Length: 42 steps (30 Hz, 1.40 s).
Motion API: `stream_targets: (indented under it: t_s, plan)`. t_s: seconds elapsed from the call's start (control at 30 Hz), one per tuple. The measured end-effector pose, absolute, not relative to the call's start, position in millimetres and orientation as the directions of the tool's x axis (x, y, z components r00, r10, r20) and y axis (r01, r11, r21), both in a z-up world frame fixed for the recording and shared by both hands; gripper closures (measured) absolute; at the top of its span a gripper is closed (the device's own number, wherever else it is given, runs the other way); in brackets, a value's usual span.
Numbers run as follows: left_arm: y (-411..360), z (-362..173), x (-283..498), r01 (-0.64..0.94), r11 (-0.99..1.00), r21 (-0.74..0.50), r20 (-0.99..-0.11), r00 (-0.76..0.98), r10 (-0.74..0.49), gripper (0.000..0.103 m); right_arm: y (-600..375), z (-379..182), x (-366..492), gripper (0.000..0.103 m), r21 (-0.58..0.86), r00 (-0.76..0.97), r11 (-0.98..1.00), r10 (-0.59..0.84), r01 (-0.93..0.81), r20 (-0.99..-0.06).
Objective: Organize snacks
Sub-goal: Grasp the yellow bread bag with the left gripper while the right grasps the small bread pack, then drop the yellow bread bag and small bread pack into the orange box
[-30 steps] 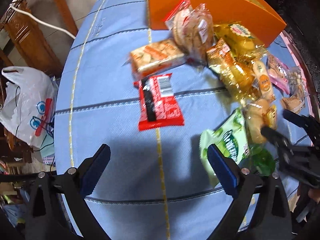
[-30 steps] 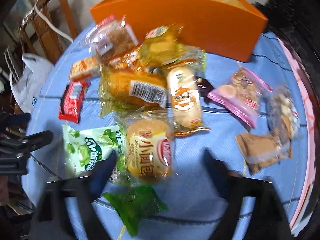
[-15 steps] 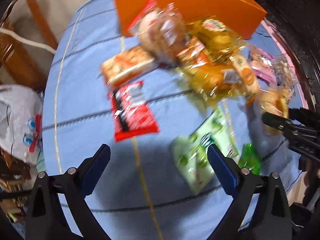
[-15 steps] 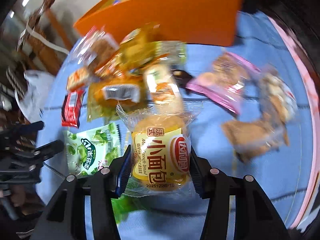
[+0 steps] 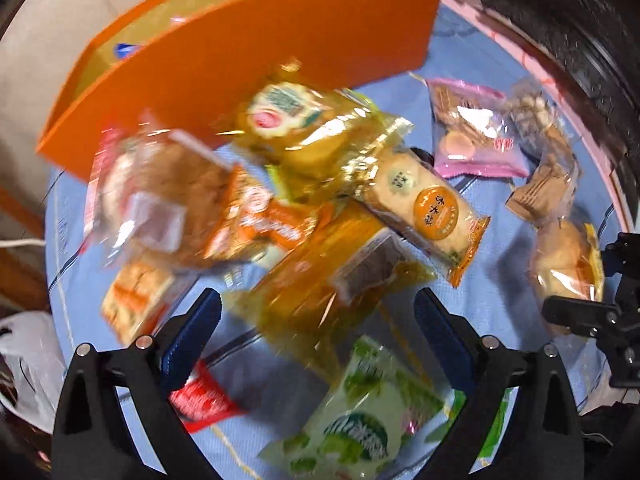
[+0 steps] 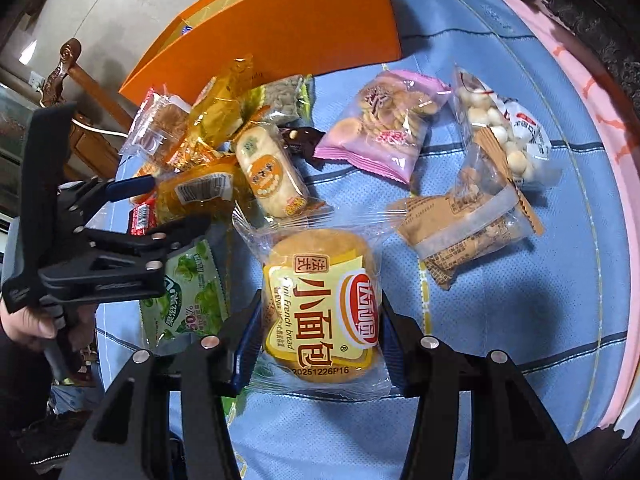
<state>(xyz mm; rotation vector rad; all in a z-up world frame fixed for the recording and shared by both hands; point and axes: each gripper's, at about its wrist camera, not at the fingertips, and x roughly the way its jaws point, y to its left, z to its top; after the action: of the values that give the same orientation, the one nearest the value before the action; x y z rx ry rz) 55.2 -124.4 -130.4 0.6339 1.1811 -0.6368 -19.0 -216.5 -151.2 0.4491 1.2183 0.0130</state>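
My right gripper (image 6: 320, 336) is shut on a yellow mini French bread packet (image 6: 320, 304) and holds it above the blue tablecloth; the packet also shows at the right edge of the left wrist view (image 5: 566, 260). My left gripper (image 5: 316, 328) is open and empty, its fingers either side of a long yellow packet (image 5: 320, 280); it shows at the left of the right wrist view (image 6: 160, 208). An orange box (image 5: 240, 52) stands open at the back, also in the right wrist view (image 6: 288, 28). Several snack packets lie heaped in front of it.
A green pea packet (image 5: 360, 424) and a red bar (image 5: 200, 396) lie near my left gripper. A pink biscuit bag (image 6: 384, 124), a bag of white balls (image 6: 500, 128) and a brown packet (image 6: 464, 224) lie to the right. The table's pink edge (image 6: 600, 152) runs along the right.
My right gripper closed on the bread packet and lifted it. My left gripper moved forward and right, from over the bare cloth to the heap of packets, staying open.
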Motion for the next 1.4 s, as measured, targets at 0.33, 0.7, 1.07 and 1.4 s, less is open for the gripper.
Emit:
stream_targets:
  t_s: [0.33,0.7,1.07,1.4]
  plan:
    - [-121.2,-144.0,68.2,0.726,0.685,0.055,-0.969,0.203,-0.137,0.057,-220.6,-144.0,-3.1,0.05,0.345,0.35,0.917,0.261,0.202,-0.9]
    - [-50.8,-84.4,68.5,0.562,0.8,-0.21,-0.911,0.185,-0.369,0.059,-207.1,-108.2,21.5,0.05,0.38,0.4,0.918,0.308,0.112,-0.863]
    - [-22.9,0.4,105.5,0.495,0.825,-0.272,-0.822,0.326,-0.466,0.058,-218.6,-20.4,79.5,0.05,0.381,0.592,0.924,0.301,0.012,-0.748]
    - [-56.0,13.6,202.2,0.429,0.859,-0.279,-0.8,0.391,-0.456,0.058,-243.8,1.9,182.1,0.05,0.268,0.676,0.96,0.144,0.083,-0.723]
